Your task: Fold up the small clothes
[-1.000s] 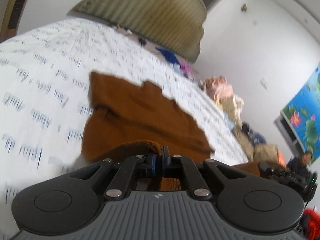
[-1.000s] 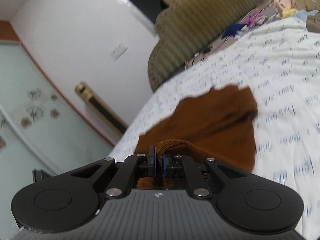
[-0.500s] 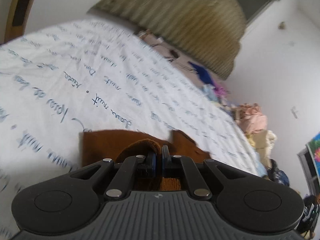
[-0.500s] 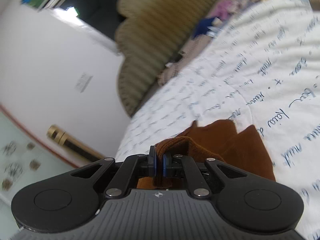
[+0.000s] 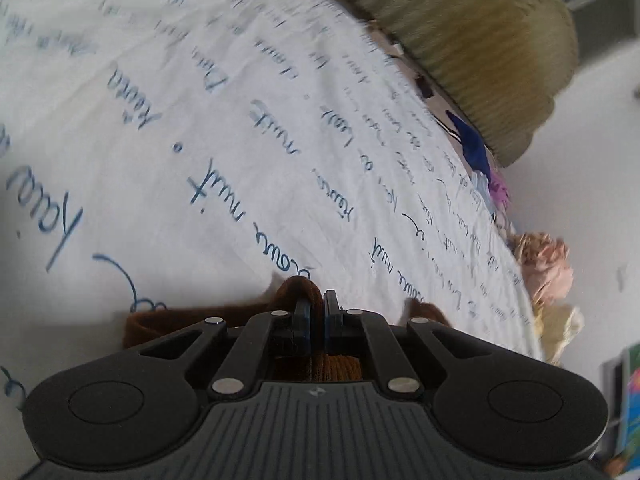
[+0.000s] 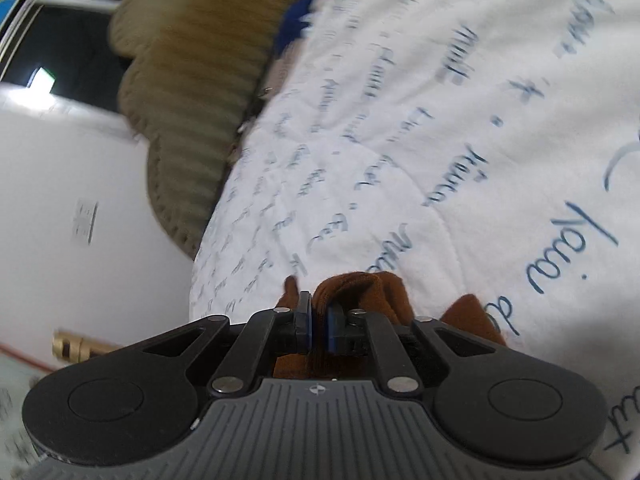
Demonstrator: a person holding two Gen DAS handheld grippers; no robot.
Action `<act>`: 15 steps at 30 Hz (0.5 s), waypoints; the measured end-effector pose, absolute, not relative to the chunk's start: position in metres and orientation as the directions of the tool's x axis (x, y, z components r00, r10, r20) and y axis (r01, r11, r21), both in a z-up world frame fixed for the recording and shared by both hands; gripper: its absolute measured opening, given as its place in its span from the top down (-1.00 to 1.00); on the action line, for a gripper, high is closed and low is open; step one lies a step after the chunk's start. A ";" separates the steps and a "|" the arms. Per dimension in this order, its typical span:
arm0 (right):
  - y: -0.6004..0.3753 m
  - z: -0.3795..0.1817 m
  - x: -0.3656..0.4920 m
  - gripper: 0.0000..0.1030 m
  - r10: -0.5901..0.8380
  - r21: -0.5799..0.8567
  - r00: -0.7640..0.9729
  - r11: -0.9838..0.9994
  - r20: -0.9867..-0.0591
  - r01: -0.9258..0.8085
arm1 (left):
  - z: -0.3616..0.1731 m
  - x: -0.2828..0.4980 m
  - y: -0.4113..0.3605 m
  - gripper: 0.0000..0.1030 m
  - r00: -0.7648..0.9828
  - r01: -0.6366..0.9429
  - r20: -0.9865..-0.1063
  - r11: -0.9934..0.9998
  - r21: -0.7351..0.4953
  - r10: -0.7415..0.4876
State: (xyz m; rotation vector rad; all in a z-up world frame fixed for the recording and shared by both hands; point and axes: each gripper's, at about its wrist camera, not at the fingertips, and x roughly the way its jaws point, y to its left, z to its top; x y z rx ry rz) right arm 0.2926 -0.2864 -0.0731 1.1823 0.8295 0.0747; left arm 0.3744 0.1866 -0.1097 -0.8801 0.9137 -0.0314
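White bedding printed with blue script covers the bed (image 5: 208, 128), which runs back to a padded olive headboard (image 5: 472, 40), with a loose heap of other clothes (image 5: 544, 268) near the bed's far edge.

Left claw (image 5: 316, 312) is clamped on a bunched fold of the brown garment (image 5: 296, 286); the cloth humps up just past its tips and trails underneath, a strip showing to the left on the sheet. Right claw (image 6: 318, 320) is likewise pinched shut on the same brown garment (image 6: 360, 284), whose gathered edge bulges in front of and to the right of its tips, with another flap lying on the bedding further right.

Most of the garment is hidden beneath the claw bodies, so how flat it lies cannot be told. The grips look shallow and bunched: if the two claws travel unevenly or pull apart, a corner could slip out, or the fold could land skewed and wrinkled. Releasing before the cloth is settled on the bed would likely let the edge spring back.
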 end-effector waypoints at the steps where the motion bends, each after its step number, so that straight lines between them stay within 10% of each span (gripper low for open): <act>1: -0.289 -0.078 0.292 0.67 0.447 0.835 0.713 0.386 -0.541 0.391 | -0.109 0.375 0.189 0.89 0.633 -0.336 -0.675 0.652 -0.680 -0.379; 15: -0.280 -0.017 0.288 0.48 0.400 0.785 0.770 0.585 -0.498 0.203 | -0.035 0.340 0.163 0.88 0.739 -0.137 -0.636 0.875 -0.464 -0.221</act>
